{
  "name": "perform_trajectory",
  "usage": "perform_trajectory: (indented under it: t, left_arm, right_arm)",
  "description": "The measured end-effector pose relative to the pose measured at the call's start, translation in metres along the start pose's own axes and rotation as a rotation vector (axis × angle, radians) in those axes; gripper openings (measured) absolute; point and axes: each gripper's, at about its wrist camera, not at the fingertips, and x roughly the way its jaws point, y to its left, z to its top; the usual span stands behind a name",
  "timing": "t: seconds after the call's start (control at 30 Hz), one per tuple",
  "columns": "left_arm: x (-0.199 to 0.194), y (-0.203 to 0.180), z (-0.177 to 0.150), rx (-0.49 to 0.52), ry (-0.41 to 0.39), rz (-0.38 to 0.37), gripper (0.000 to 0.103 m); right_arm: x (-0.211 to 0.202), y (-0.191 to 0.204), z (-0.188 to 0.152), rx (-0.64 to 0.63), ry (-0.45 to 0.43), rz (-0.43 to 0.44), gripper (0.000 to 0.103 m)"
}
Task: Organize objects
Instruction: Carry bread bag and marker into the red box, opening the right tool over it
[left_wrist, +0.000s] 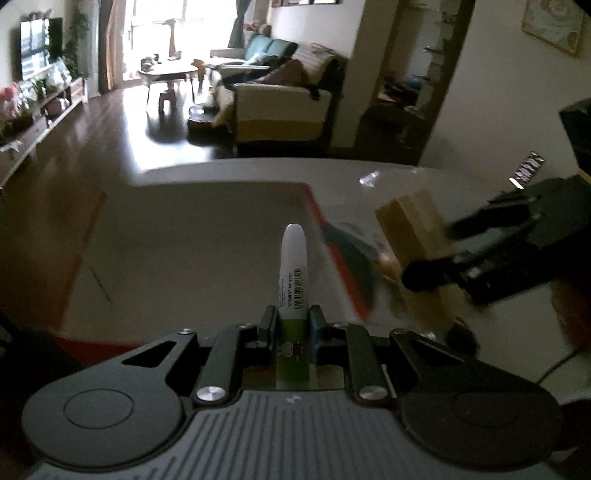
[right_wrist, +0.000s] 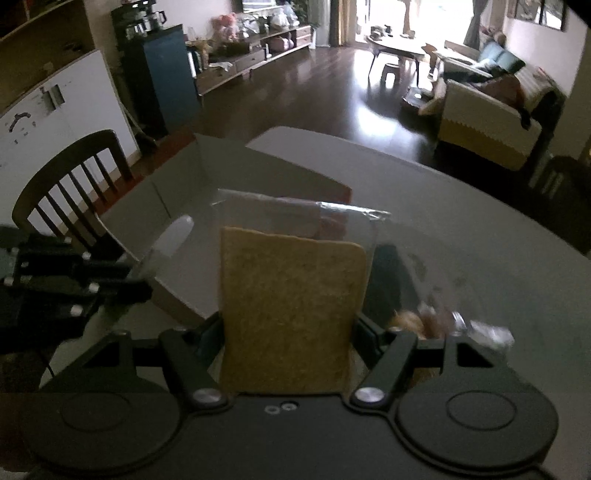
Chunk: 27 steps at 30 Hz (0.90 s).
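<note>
In the left wrist view the left hand-held gripper (left_wrist: 292, 319) is seen pinching a glue stick (left_wrist: 293, 280), held upright over a shallow red-edged box (left_wrist: 207, 229) on the desk (left_wrist: 424, 184), while the right hand-held gripper (left_wrist: 424, 269) is shown at the right, closed on a tan sponge (left_wrist: 410, 225). Only in the right wrist view are the chair (right_wrist: 70, 184) at the left desk edge, the sponge's clear wrapper (right_wrist: 303, 214) and a crinkled wrapper (right_wrist: 484, 332) lying on the desk at the right made out. Open desk surface is left beyond the box and to the right, up to the far edge.
</note>
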Motion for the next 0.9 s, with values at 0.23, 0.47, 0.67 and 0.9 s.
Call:
perform_trajectory:
  t: [0.23, 0.47, 0.67, 0.9]
  left_arm:
    - [0.029, 0.049, 0.041, -0.012, 0.012, 0.091, 0.016]
    - [0.079, 0.070, 0.064, 0.071, 0.082, 0.184, 0.016]
    - [0.121, 0.078, 0.060, 0.134, 0.186, 0.228, 0.016]
    - [0.159, 0.079, 0.043, 0.177, 0.319, 0.239, 0.016]
  right_arm:
    - [0.041, 0.015, 0.035, 0.016, 0.030, 0.016, 0.071]
    - [0.091, 0.034, 0.055, -0.047, 0.075, -0.023, 0.071]
    - [0.131, 0.051, 0.059, -0.126, 0.117, -0.049, 0.071]
    - [0.165, 0.069, 0.051, -0.181, 0.174, -0.054, 0.071]
